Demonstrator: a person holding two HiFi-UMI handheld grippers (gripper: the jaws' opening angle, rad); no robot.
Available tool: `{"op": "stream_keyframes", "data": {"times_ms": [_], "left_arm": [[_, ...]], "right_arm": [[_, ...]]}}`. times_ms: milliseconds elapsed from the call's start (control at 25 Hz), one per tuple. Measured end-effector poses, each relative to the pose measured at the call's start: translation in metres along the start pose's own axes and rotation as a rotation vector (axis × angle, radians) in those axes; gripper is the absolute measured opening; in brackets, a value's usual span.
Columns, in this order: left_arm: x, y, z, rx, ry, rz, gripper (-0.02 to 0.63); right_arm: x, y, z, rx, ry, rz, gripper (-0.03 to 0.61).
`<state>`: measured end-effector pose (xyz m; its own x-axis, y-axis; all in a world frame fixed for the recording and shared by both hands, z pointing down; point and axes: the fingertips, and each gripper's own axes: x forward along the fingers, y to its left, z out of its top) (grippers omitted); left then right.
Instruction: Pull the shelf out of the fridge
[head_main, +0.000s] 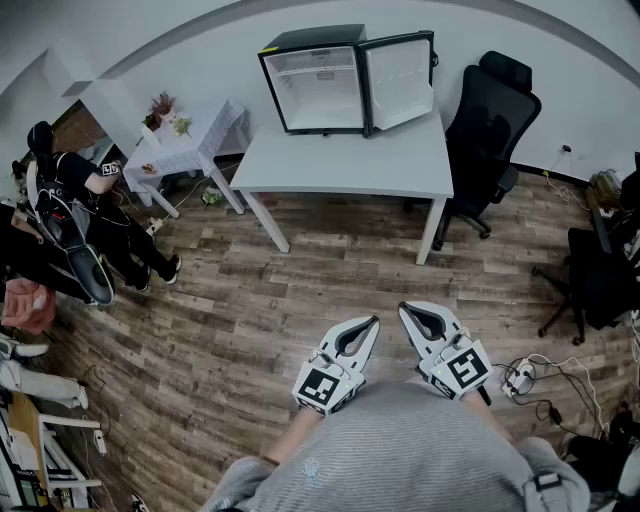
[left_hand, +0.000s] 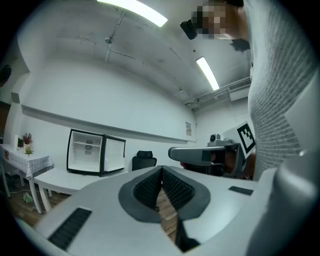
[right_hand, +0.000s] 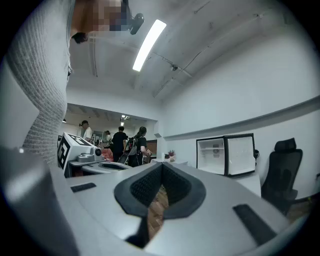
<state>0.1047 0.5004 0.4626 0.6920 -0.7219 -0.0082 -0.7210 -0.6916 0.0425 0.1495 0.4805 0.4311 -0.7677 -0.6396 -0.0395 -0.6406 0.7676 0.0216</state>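
Head view: left gripper (head_main: 372, 321) and right gripper (head_main: 404, 309), both pressed together and empty, far from the fridge (head_main: 318, 90) (door open). Arriving closed, they'd likely shove the shelf (head_main: 318, 72), not grip it.

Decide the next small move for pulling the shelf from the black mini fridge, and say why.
Probably carry both grippers forward toward the black mini fridge. Its door stands open and the white shelf shows inside, but the left gripper and right gripper are shut, empty and well short of the white table.
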Motion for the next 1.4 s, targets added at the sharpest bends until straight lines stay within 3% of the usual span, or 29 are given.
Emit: {"op": "stream_keyframes", "data": {"times_ms": [640, 880, 1080, 1400], "left_arm": [[0.012, -0.002, 0.003, 0.014, -0.010, -0.036, 0.011], [0.012, 0.001, 0.005, 0.019, -0.039, -0.028, 0.011], [0.011, 0.003, 0.000, 0.008, -0.002, -0.020, 0.011], [0.010, 0.006, 0.003, 0.010, -0.013, -0.020, 0.011]], "right_arm": [[-0.003, -0.009, 0.000, 0.007, -0.001, -0.029, 0.012], [-0.002, -0.010, 0.002, 0.015, -0.022, -0.019, 0.012], [0.002, -0.006, 0.000, 0.035, -0.020, 0.010, 0.014], [0.006, -0.003, 0.001, 0.021, -0.018, 0.018, 0.014]]}}
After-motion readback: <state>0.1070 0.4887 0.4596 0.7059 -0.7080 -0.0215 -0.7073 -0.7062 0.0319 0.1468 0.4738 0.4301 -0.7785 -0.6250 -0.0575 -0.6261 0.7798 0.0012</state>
